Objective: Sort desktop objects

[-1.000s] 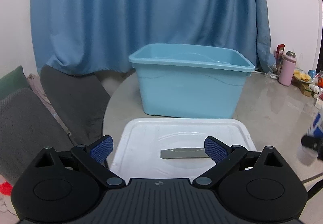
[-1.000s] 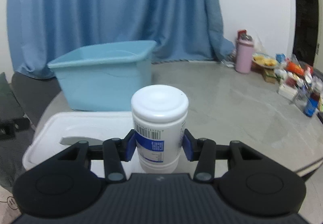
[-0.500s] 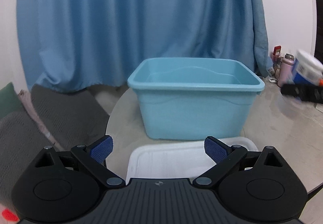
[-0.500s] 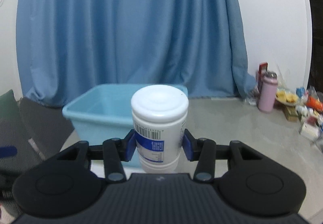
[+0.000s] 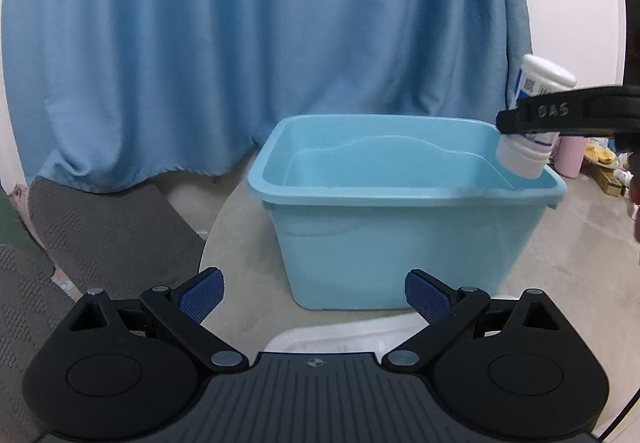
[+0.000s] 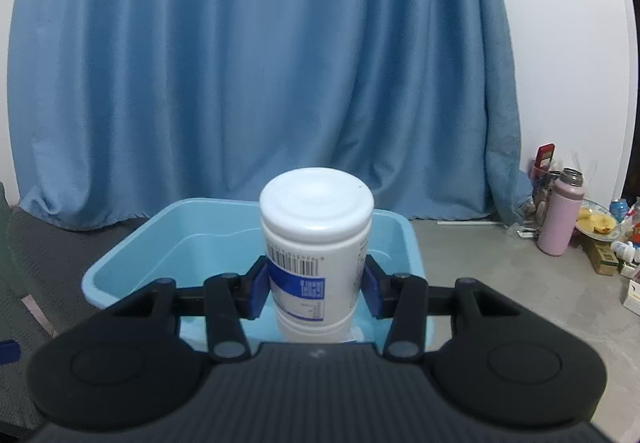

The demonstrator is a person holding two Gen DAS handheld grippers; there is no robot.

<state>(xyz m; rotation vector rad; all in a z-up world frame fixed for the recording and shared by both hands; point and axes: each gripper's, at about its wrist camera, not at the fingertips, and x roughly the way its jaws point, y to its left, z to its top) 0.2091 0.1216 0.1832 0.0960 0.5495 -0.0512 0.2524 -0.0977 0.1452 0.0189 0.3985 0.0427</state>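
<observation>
My right gripper [image 6: 316, 285] is shut on a white bottle [image 6: 316, 243] with a blue label and holds it upright above the right end of the light blue bin [image 6: 168, 243]. In the left wrist view the bottle [image 5: 528, 151] and the right gripper [image 5: 560, 115] hang over the bin's right rim [image 5: 404, 199]. The bin looks empty inside. My left gripper [image 5: 314, 293] is open and empty, in front of the bin, above the white lid [image 5: 332, 339].
A blue curtain [image 5: 260, 43] hangs behind the round grey table [image 5: 240, 263]. Grey cushions [image 5: 100, 235] lie at the left. A pink flask [image 6: 558, 219], a plate of food [image 6: 596, 223] and small packets stand at the table's far right.
My right gripper has lifted the bottle from the lid and carried it forward over the bin. My left gripper has risen and moved toward the bin, still open.
</observation>
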